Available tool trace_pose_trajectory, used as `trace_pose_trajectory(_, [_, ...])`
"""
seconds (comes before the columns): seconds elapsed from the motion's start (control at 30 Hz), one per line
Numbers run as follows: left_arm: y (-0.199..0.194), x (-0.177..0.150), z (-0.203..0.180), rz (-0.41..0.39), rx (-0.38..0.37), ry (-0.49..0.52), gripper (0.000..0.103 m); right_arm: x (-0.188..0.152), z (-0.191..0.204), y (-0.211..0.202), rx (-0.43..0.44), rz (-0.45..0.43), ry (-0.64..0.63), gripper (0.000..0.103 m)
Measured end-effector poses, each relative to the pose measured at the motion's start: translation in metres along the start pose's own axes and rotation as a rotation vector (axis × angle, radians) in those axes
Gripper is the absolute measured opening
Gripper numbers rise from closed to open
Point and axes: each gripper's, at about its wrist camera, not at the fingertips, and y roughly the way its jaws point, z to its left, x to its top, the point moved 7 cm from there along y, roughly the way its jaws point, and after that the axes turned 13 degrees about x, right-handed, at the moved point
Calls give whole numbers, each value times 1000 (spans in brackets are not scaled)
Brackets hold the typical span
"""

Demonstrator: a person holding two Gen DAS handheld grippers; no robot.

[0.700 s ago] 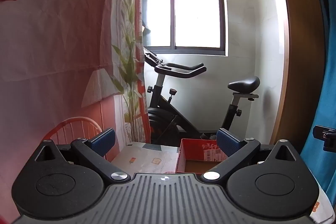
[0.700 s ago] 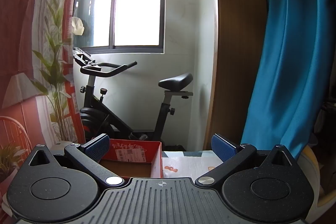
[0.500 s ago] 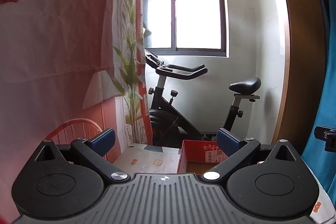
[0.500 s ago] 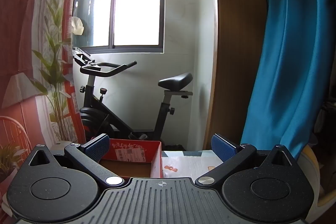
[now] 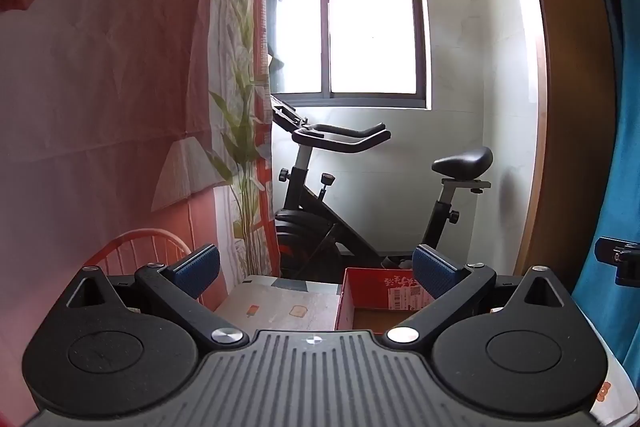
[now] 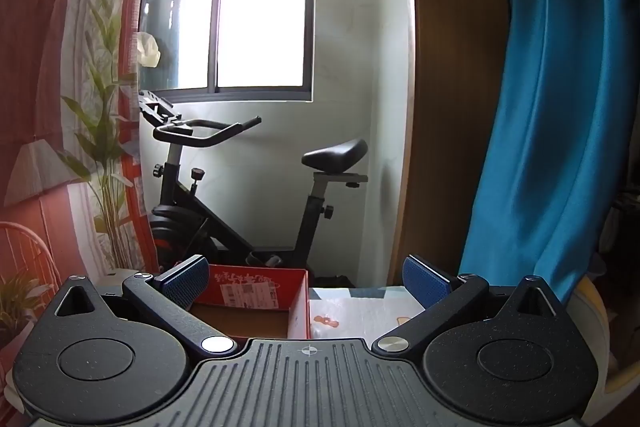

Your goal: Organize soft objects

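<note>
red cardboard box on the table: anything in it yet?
Cannot tell fully. The open-topped red cardboard box shows only bare brown floor in both wrist views, but its near part is hidden behind the tools.

My left camera is sitting behind my left gripper [image 5: 316, 269], looking forward and slightly downward along its wide-spread fingers toward the window [image 5: 366, 3]. My right camera is looking the same way past my right gripper [image 6: 306, 279], from a position further right (the blue curtain [image 6: 548, 87] is filling its right side). Both views are sharing the exercise bike [image 5: 360, 195], the window and the red box [image 6: 256, 293] on the patterned table [image 5: 280, 303], which is lying close beneath both.
</note>
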Motion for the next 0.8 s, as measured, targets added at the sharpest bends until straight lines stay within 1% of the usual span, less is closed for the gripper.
trace_pose_trajectory(0.8, [2,-2,-3,6,11,12,103,-1,-1,-1,0,2,5,103])
